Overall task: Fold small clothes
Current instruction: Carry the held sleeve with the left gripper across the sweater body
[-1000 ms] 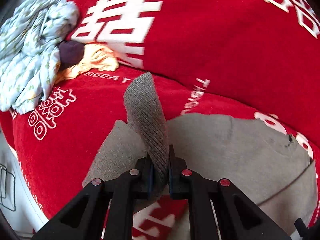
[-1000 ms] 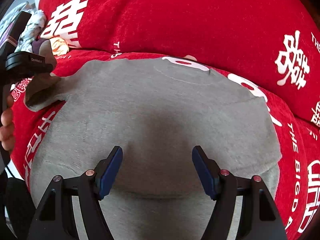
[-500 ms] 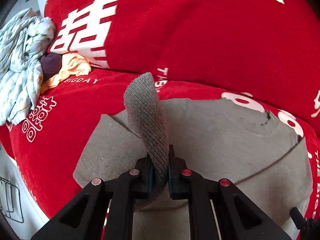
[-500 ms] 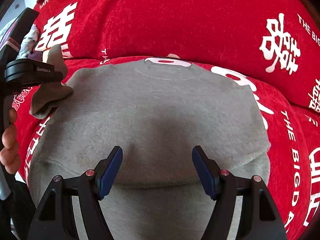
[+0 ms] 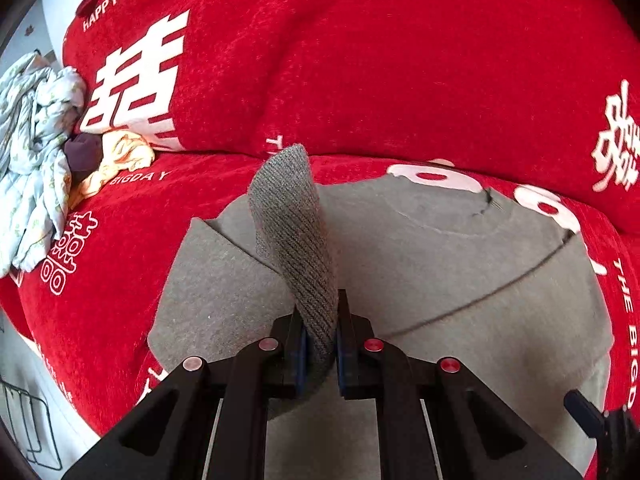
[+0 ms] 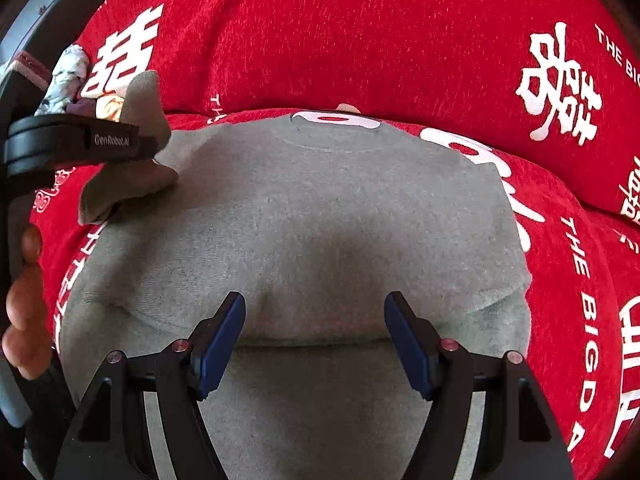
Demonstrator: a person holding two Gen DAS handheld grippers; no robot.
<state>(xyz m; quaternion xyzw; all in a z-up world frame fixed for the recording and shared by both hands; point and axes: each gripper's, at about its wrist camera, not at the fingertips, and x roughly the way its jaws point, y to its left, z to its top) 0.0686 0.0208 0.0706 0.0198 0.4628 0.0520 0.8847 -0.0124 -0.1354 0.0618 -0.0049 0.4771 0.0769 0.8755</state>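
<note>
Left wrist view: the left gripper (image 5: 320, 344) is pinched tight on the ribbed cuff (image 5: 294, 240) of the grey sweater (image 5: 420, 264), lifting the sleeve over the sweater's body, I'd guess to fold it inward. The right gripper (image 6: 316, 336), jaws wide and empty, hovers over the sweater's middle on the red sofa (image 6: 360, 40).

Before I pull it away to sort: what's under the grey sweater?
The grey sweater lies on a red printed sofa cover, which shows all around it. Anything beneath its middle is hidden.

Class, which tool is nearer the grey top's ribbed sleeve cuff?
Left. The left tool is shut on the ribbed sleeve cuff; the right tool hovers open above the grey top's body.
</note>
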